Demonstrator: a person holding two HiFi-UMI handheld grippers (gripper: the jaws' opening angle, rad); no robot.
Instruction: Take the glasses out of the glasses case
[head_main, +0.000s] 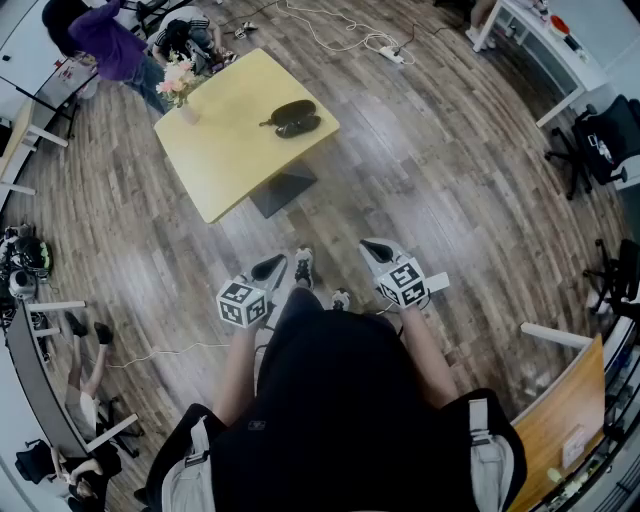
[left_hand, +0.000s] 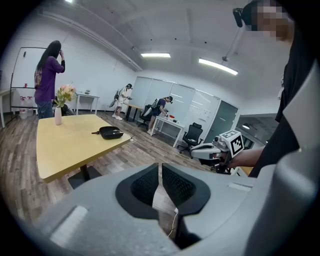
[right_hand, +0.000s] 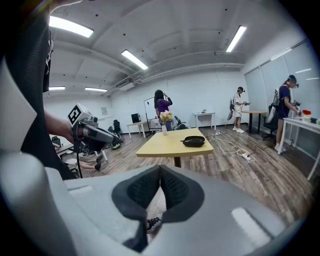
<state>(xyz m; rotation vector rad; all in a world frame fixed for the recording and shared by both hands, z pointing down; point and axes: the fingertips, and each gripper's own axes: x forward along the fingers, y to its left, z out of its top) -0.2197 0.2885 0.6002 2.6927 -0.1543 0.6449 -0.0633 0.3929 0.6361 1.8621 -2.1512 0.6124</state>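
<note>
Glasses case (head_main: 295, 118) lies, apparently unopened, on the yellow table (head_main: 225, 165), well apart from the left gripper (head_main: 268, 268) and right gripper (head_main: 375, 250), both pressed together on nothing, so by my judgement the whole task remains undone.

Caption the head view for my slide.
Person stands back from the yellow table bearing a black glasses case and flower vase, left gripper and right gripper shut, empty.

I see bright, even light from ceiling strip lights (right_hand: 134, 59); strong fisheye bending, dark vignetted corners, soft floor (head_main: 420, 150) glare.
</note>
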